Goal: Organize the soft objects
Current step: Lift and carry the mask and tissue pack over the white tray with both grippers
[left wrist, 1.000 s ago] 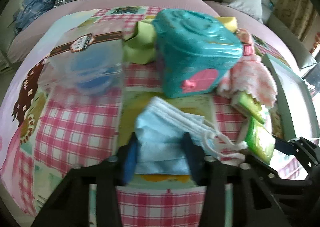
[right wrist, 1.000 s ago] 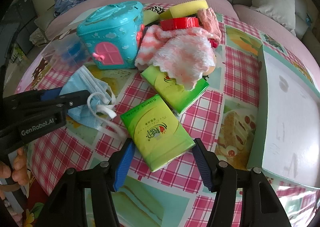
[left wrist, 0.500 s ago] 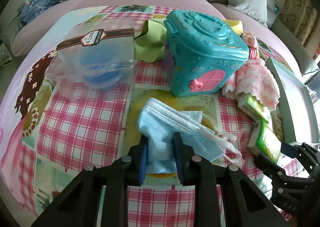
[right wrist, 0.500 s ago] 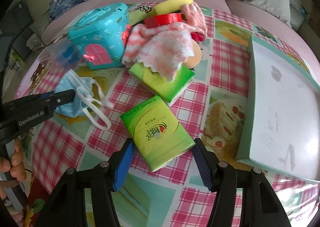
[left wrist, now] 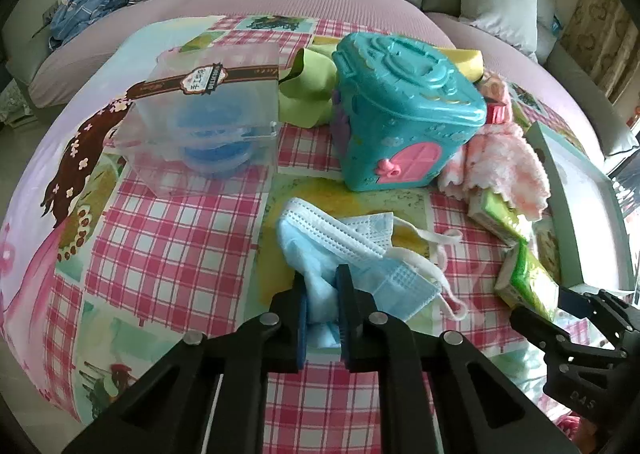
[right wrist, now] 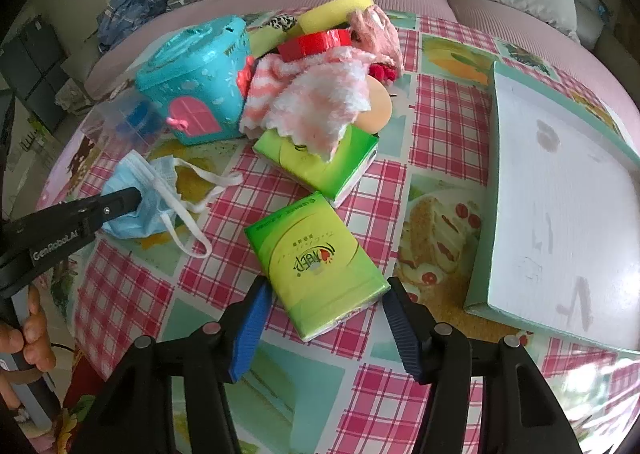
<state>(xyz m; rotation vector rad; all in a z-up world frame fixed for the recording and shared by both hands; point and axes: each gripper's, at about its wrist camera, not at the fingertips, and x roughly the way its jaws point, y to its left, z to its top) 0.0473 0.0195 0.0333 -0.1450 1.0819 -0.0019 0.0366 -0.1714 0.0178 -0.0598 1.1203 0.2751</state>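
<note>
left gripper (left wrist: 322, 286): just closed, now pinching face mask (left wrist: 352, 254) | right gripper (right wrist: 326, 300): apparently open around tissue pack (right wrist: 316, 258)

A pink-and-white checked tablecloth (left wrist: 176, 238) is seen at lower left, a light blue mask (left wrist: 320, 254) at centre, a teal box (left wrist: 404, 110) with a pink door above.

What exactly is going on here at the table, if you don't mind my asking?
A person is sorting soft items with two handheld grippers. The left gripper has just been closing and now pinches the blue face mask on the checked tablecloth. The right gripper is open, straddling the nearer green tissue pack without gripping it. The empty tray waits alongside.
</note>
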